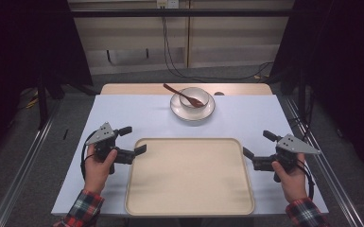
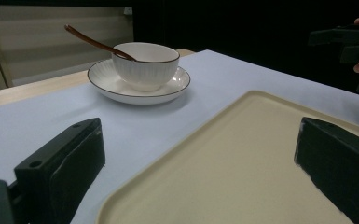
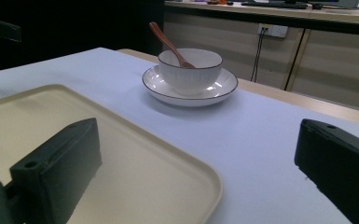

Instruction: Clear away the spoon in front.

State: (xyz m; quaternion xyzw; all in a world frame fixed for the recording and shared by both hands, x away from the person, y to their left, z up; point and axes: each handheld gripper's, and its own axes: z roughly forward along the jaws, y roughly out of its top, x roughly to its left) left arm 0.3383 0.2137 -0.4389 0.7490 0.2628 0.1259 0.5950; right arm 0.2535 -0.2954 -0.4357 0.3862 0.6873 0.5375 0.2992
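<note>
A cream tray (image 1: 189, 177) lies flat and bare at the table's near middle. Behind it a white bowl (image 1: 194, 98) stands on a white plate (image 1: 175, 108), with a brown wooden spoon (image 1: 182, 95) leaning in the bowl, handle up to the left. My left gripper (image 1: 132, 140) is open at the tray's left edge, nothing between its fingers; the left gripper view has the tray (image 2: 242, 172), bowl (image 2: 144, 65) and plate (image 2: 107, 84). My right gripper (image 1: 259, 144) is open beside the tray's right edge; its view shows the tray (image 3: 135, 172), bowl (image 3: 190, 70) and spoon (image 3: 168, 44).
A pale blue sheet (image 1: 123, 111) covers the table; a strip of wooden tabletop (image 1: 132, 89) shows at the far edge. Black cables (image 1: 175, 66) hang by the back wall. Metal rails (image 1: 23, 165) run along the floor on both sides.
</note>
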